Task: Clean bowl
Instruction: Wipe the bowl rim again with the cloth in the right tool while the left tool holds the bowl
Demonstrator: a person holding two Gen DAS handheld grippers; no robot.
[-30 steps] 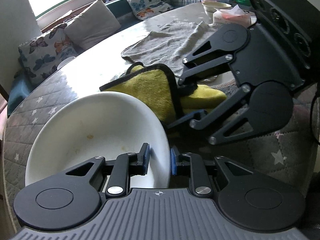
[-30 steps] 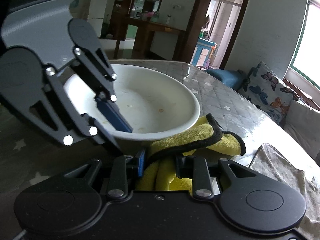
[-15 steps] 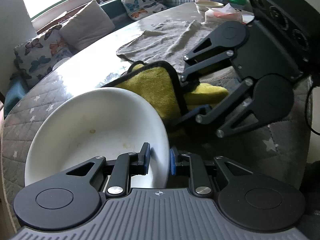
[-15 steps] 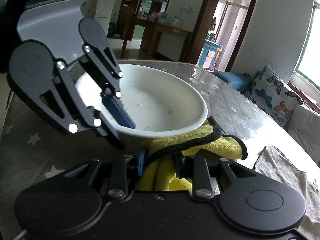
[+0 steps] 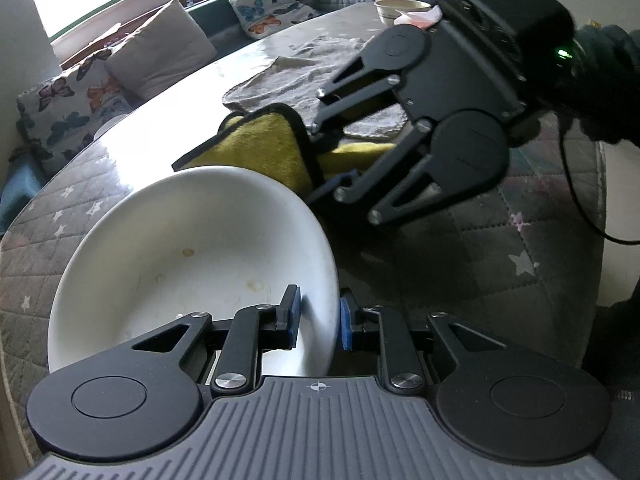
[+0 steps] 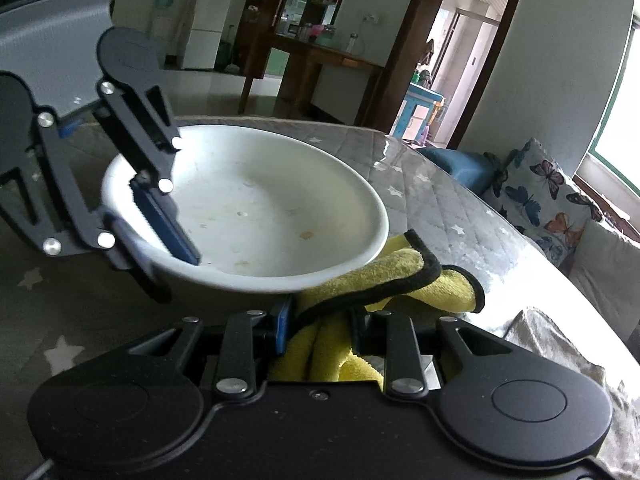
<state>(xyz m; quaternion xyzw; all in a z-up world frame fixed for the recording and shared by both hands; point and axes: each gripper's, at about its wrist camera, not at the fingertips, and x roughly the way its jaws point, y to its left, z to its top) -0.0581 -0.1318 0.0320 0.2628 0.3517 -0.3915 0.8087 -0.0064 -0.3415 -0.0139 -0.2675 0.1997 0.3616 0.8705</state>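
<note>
Cloth [image 6: 384,284] lies just behind bowl [image 6: 256,208] on table [image 6: 460,216].

left wrist: faces window, close | right wrist: faces doorway | shared: bowl [image 5: 192,264]

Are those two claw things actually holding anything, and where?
Yes. The left gripper pinches the white bowl by its rim, one pad inside, one outside. The right gripper clamps a bunched fold of the yellow cloth.

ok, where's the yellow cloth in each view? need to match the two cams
Left wrist: yellow cloth sits upper centre, beyond the far rim of the bowl, clamped by the right gripper.
Right wrist: cloth is lower centre, bunched between that gripper's fingers and spilling right, under the bowl's near rim.
Shared landmark: the white bowl, held at its rim by the left gripper.
</note>
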